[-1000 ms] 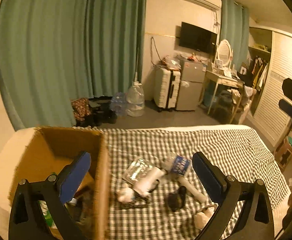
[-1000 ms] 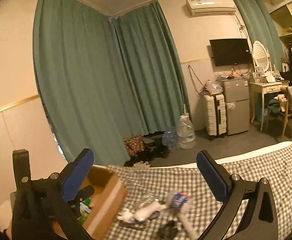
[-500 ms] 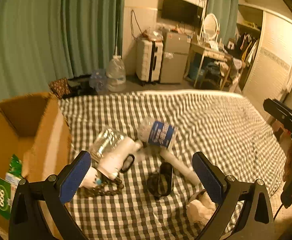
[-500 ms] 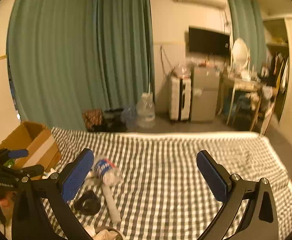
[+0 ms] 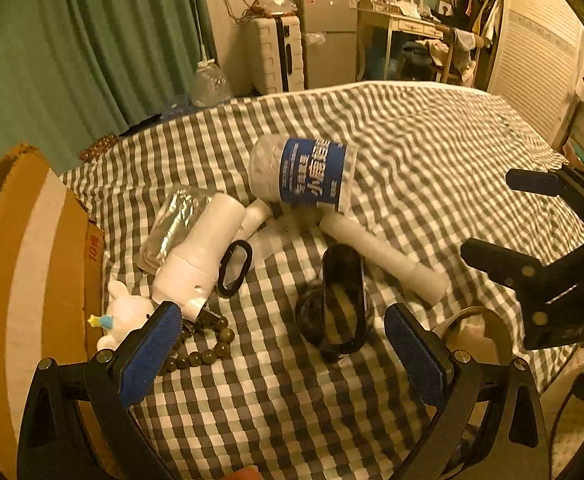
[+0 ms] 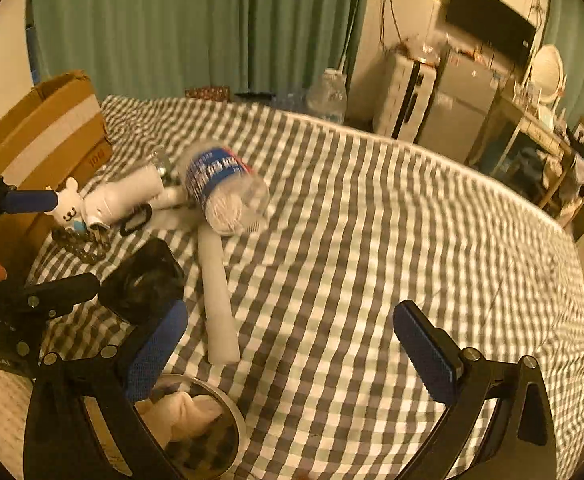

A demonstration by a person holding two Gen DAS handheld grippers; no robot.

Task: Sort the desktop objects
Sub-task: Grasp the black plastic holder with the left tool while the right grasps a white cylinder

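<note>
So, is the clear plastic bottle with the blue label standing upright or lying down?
Lying down: the clear plastic bottle with the blue label rests on its side on the checked cloth.

I note a matt corrugated cardboard box [image 5: 32,264], woven checked cloth [image 5: 432,140], and a glossy clear plastic bottle [image 5: 304,176] (paper-look label)

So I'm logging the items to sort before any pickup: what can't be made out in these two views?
- Cardboard box: its inside is out of sight in both views, cut by the left edge in the left wrist view.
- Blue-label bottle: print motion-blurred, unreadable.
- Round tin: partly behind the right gripper finger and cut by the bottom edge.
- Bead bracelet: partly under the left gripper finger.
</note>
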